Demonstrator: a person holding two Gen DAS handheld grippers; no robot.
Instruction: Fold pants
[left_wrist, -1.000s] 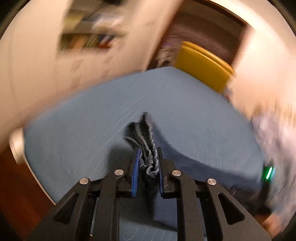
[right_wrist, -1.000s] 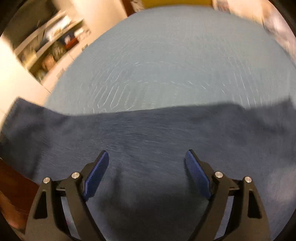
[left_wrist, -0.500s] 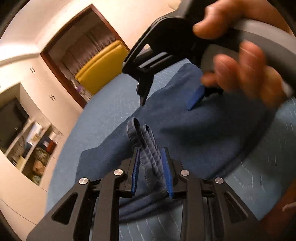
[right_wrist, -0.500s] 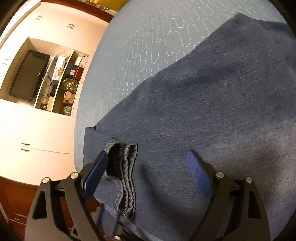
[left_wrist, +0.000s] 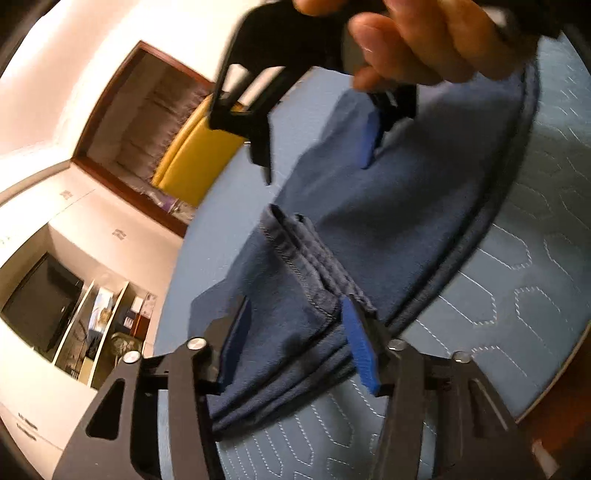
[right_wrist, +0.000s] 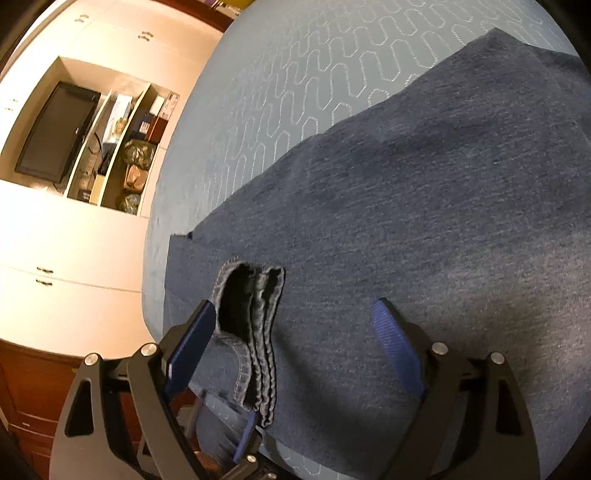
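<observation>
Left jaws opening around the pants' bunched, seemingly doubled hem.

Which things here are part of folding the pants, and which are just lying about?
Part of the job:
- pants
- their bunched cuffs, between the opening left gripper
- right gripper, open above the pants
- quilted blue surface

Just lying about:
- black screen
- shelf clutter
- yellow chair

Left tongs are opening; right tongs gape wide, angled downward.
</observation>
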